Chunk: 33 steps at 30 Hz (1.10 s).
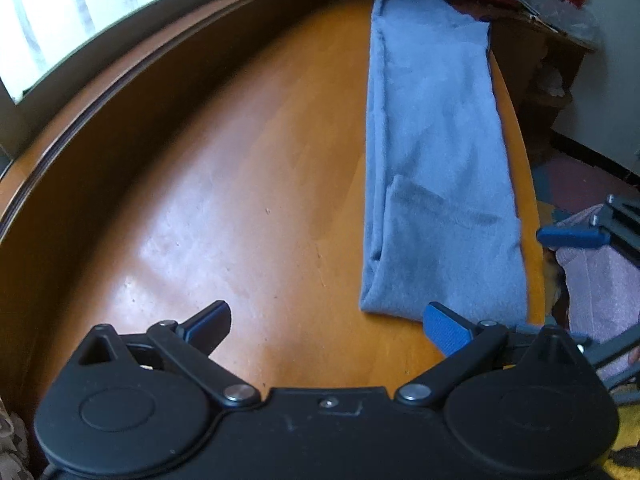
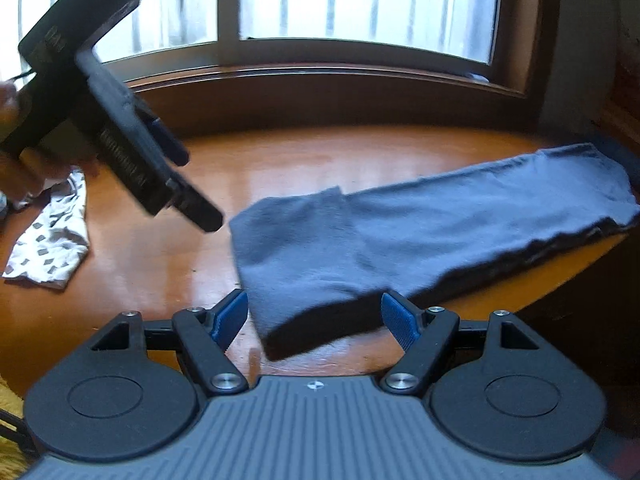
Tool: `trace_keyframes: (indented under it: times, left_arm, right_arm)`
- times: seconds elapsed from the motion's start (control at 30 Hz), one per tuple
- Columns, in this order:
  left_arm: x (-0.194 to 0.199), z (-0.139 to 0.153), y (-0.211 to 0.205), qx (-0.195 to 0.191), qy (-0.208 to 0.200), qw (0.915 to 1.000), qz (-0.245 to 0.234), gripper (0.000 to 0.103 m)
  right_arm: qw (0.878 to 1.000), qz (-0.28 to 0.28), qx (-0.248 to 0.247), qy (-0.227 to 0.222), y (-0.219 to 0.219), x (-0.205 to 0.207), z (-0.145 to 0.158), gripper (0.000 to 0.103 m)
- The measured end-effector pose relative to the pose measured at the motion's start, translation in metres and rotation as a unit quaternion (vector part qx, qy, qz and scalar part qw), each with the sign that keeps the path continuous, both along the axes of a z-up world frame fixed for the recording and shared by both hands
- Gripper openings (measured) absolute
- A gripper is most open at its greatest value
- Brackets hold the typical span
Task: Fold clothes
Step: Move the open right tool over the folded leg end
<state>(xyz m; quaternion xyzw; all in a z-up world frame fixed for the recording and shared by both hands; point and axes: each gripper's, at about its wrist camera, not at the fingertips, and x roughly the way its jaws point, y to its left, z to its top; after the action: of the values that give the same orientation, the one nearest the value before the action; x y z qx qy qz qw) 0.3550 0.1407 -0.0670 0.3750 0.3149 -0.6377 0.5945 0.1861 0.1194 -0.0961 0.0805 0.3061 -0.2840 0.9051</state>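
Observation:
A blue garment [image 1: 436, 160], folded into a long narrow strip, lies along the right side of the orange wooden table [image 1: 240, 208]. My left gripper [image 1: 328, 324] is open above the table just left of the strip's near end, holding nothing. One blue finger [image 1: 572, 237] of the right gripper shows at the right edge. In the right wrist view the blue garment [image 2: 400, 232] stretches away to the right, and its near corner sits between the spread fingers of my open right gripper [image 2: 314, 318]. The left gripper [image 2: 198, 190] hovers at upper left, held by a hand [image 2: 12, 152].
A white garment with grey marks [image 2: 52, 240] lies crumpled at the table's left. A pink cloth [image 1: 600, 280] hangs off the table's right edge. A dark window sill [image 2: 320, 80] borders the far side, and cluttered shelves [image 1: 540, 20] stand beyond the strip's far end.

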Motion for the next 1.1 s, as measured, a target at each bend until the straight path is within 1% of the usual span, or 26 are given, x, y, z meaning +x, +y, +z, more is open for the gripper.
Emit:
trace_keyframes:
  times: [0.07, 0.23, 0.33, 0.57, 0.67, 0.83, 0.9, 0.97, 1.07, 1.1]
  left_arm:
    - [0.0, -0.001, 0.001, -0.001, 0.007, 1.0, 0.001, 0.103]
    - [0.001, -0.015, 0.002, 0.005, 0.042, 0.9991, 0.009, 0.103]
    - [0.005, -0.02, 0.004, 0.012, 0.052, 0.9984, 0.016, 0.103]
    - [0.017, -0.027, 0.012, 0.019, 0.035, 0.9986, 0.035, 0.103]
    - [0.016, -0.027, 0.009, 0.023, 0.021, 0.9991, 0.028, 0.103]
    - [0.01, -0.027, 0.002, 0.027, 0.019, 0.9994, 0.011, 0.103]
    - [0.007, -0.027, 0.001, 0.028, 0.016, 0.9995, 0.008, 0.103]
    - [0.003, -0.027, -0.001, 0.028, 0.009, 0.9996, 0.004, 0.103]
    - [0.001, -0.028, -0.002, 0.026, 0.012, 0.9996, -0.001, 0.103]
    - [0.002, -0.027, -0.002, 0.025, 0.015, 0.9996, 0.0, 0.103]
  right_arm:
    - [1.0, 0.0, 0.0, -0.001, 0.002, 0.002, -0.002, 0.077]
    - [1.0, 0.003, -0.001, 0.001, 0.002, 0.009, -0.007, 0.077]
    - [1.0, 0.005, -0.008, 0.009, 0.002, 0.014, -0.013, 0.077]
    - [0.999, 0.015, -0.04, 0.015, 0.006, 0.019, -0.01, 0.076]
    - [0.997, 0.021, -0.066, 0.02, 0.01, 0.02, -0.009, 0.076]
    - [0.995, 0.03, -0.093, 0.029, 0.012, 0.02, -0.01, 0.075]
    - [0.992, 0.027, -0.118, 0.024, 0.017, 0.019, -0.007, 0.075]
    - [0.991, 0.03, -0.132, 0.014, 0.019, 0.016, -0.003, 0.075]
    - [0.99, 0.065, -0.121, 0.017, 0.018, 0.016, -0.001, 0.075]
    - [0.99, 0.083, -0.11, 0.023, 0.017, 0.017, -0.003, 0.071]
